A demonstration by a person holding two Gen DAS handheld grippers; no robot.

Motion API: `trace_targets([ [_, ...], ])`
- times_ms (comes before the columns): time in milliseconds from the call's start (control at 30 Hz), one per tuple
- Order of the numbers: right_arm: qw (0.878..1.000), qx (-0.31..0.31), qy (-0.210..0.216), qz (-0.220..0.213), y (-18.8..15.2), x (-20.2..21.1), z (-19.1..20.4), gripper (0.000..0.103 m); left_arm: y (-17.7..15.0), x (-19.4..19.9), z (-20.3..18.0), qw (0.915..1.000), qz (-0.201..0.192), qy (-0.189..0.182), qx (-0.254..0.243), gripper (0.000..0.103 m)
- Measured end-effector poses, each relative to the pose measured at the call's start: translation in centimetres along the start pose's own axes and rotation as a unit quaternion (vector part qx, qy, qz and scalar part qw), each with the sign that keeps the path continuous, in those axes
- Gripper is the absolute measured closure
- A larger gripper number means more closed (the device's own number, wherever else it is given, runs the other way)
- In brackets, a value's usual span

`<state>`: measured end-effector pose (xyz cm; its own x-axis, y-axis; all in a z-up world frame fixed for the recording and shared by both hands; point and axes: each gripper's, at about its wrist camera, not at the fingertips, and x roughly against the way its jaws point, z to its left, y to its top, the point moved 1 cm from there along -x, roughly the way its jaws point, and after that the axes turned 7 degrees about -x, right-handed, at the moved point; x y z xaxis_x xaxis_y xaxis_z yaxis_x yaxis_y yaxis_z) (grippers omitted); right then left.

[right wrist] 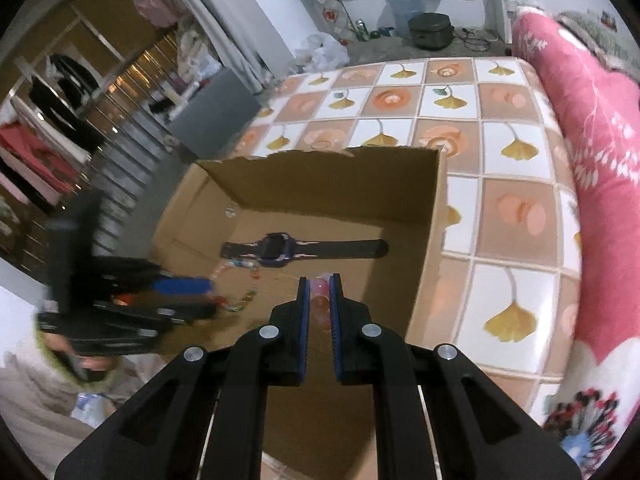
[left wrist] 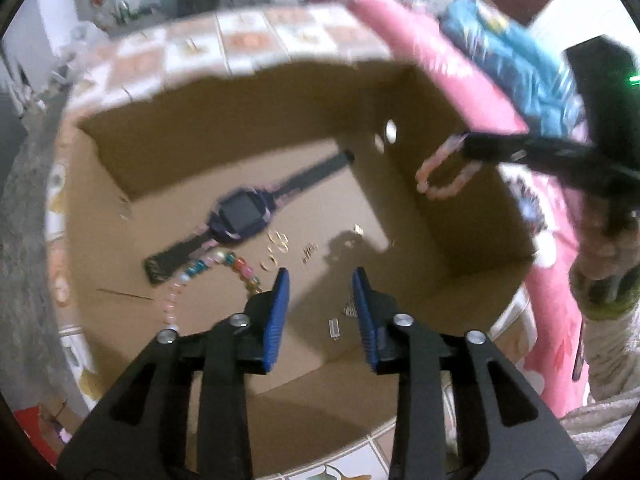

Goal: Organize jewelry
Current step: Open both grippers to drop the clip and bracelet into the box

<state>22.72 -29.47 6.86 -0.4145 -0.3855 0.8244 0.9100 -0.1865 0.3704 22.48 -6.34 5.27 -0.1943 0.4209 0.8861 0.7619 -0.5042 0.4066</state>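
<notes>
An open cardboard box (left wrist: 224, 132) holds a purple watch (left wrist: 240, 216) with a black strap, a bracelet of coloured beads (left wrist: 236, 262), small gold earrings (left wrist: 276, 242) and tiny metal pieces (left wrist: 334, 328). My left gripper (left wrist: 321, 276) hangs over the box floor, open, with nothing between its blue pads. At the box's right wall my right gripper (left wrist: 470, 148) is shut on a pink bead bracelet (left wrist: 444, 176) that dangles as a loop. In the right wrist view the pink bracelet (right wrist: 320, 300) sits pinched in the right gripper (right wrist: 320, 282), above the box (right wrist: 320, 184) and near the watch (right wrist: 280, 249); the left gripper (right wrist: 208, 296) is at the left.
The box stands on a surface with a tile-and-leaf pattern (right wrist: 516, 208). A pink flowered quilt (right wrist: 592, 160) lies along its right side, with a blue cloth (left wrist: 512, 60) on it. A person's sleeve (right wrist: 36, 384) shows at lower left. Clothes racks and room clutter lie beyond.
</notes>
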Motion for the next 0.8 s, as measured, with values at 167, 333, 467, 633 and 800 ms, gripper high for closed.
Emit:
trace_targets([
  [167, 0.994, 0.054, -0.090, 0.018, 1.0, -1.4, 1.3, 0.093, -1.1, 5.2, 0.3, 0.9950, -0.092, 0.037, 0.012, 0.051],
  [333, 0.985, 0.087, -0.144, 0.037, 0.8, -3.5, 2.2, 0.077, -3.0, 8.8, 0.9, 0.9843, -0.156, 0.071, 0.041, 0.032],
  [467, 0.989, 0.061, -0.135, 0.004, 0.0, -1.5, 2.0, 0.076, -4.5, 10.0, 2.0, 0.9776, -0.179, 0.085, 0.069, 0.026],
  [633, 0.988, 0.009, -0.141, -0.062, -1.9, 2.9, 0.8, 0.054, -6.5, 9.8, 4.0, 0.9721, -0.184, 0.109, 0.097, 0.022],
  [800, 0.986, -0.073, -0.120, -0.090, -4.6, 5.2, -2.1, 0.051, -7.5, 8.0, 5.9, 0.9700, -0.173, 0.114, 0.128, 0.022],
])
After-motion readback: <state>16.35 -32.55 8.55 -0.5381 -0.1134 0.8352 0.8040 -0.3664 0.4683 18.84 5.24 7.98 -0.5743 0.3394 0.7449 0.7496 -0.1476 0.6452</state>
